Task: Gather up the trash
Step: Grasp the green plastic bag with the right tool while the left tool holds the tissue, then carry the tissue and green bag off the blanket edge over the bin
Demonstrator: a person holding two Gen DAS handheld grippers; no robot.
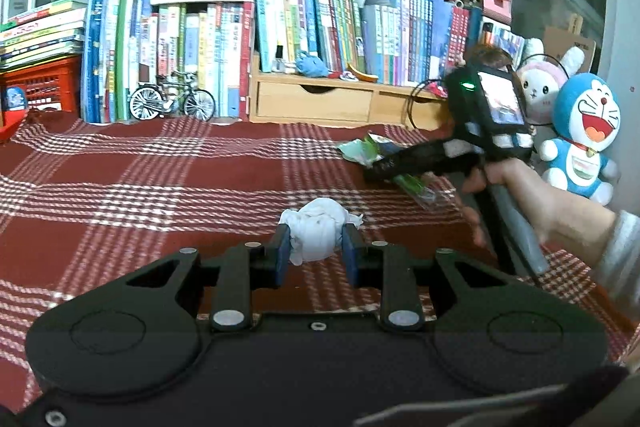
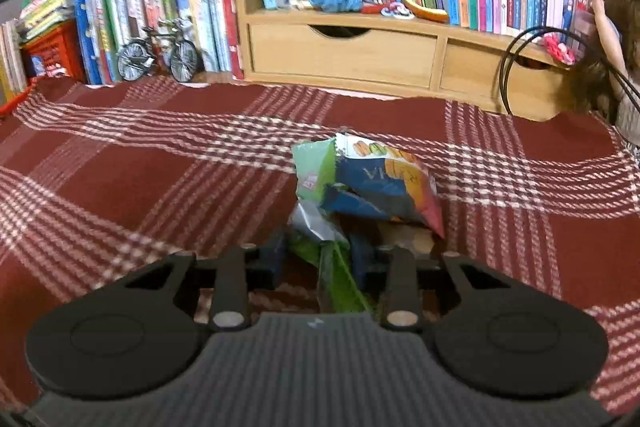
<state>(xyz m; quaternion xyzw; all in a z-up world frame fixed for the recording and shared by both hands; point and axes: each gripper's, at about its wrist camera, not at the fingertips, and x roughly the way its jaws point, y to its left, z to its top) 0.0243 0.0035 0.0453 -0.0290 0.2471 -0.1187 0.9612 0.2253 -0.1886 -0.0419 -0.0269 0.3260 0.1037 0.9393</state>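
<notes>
Left wrist view: one crumpled white tissue (image 1: 316, 234) lies on the red plaid cloth (image 1: 160, 179), clamped between the blue pads of the left gripper (image 1: 316, 247). Right of the tissue, the right gripper (image 1: 404, 163) sits over one snack wrapper (image 1: 360, 149).

Right wrist view: the right gripper (image 2: 320, 259) pinches that wrapper (image 2: 360, 183); its print is illegible. Beyond the wrapper stand one toy bicycle (image 2: 158, 53) and one wooden drawer unit (image 2: 340, 47).

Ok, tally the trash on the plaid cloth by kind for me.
Crumpled white tissue: 1, between the left gripper pads.
Snack wrappers: 1 crumpled bunch, in the right gripper; I cannot separate the pieces.
Total: 2 items.
</notes>
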